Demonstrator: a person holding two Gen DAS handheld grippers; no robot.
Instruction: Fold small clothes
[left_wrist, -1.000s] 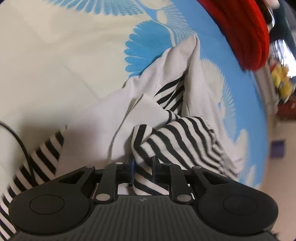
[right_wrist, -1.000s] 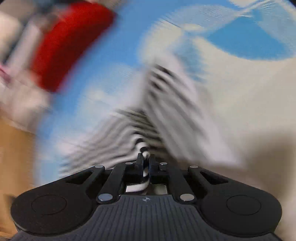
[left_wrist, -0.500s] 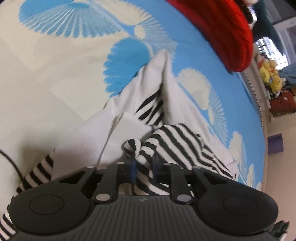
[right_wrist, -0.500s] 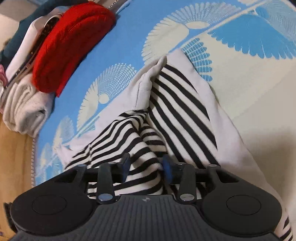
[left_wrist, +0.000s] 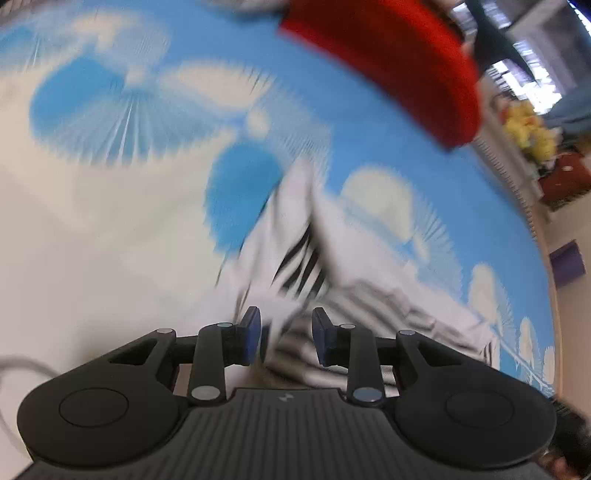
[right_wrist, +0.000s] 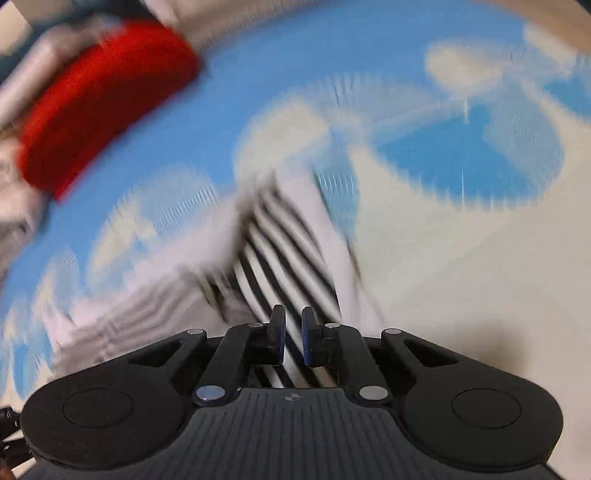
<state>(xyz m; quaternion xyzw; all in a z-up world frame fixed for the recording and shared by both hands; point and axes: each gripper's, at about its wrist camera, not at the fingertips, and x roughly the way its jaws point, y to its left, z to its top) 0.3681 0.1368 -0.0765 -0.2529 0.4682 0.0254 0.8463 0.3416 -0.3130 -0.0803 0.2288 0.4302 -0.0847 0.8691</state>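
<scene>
A small white garment with black-and-white stripes (left_wrist: 303, 258) lies crumpled on a blue and cream patterned cover (left_wrist: 110, 221). My left gripper (left_wrist: 286, 339) hangs just above its near striped fold, jaws opening, and the pads touch no cloth. In the right wrist view the same garment (right_wrist: 288, 258) runs away from my right gripper (right_wrist: 293, 332). Its jaws stand a narrow gap apart and are opening. Stripes show through the gap, and the pads do not press on them. Both views are smeared by motion.
A red knitted piece (left_wrist: 399, 62) lies at the far edge of the cover, also in the right wrist view as the red knit (right_wrist: 103, 103) beside pale folded cloth (right_wrist: 22, 206). The cover's edge drops to the floor at the right, by a purple box (left_wrist: 567, 266) and yellow toys (left_wrist: 528, 133).
My left gripper has let go of the striped fold, spread its jaws and risen. The right gripper's jaws stand much closer together than half a second ago. Both cameras now swing.
</scene>
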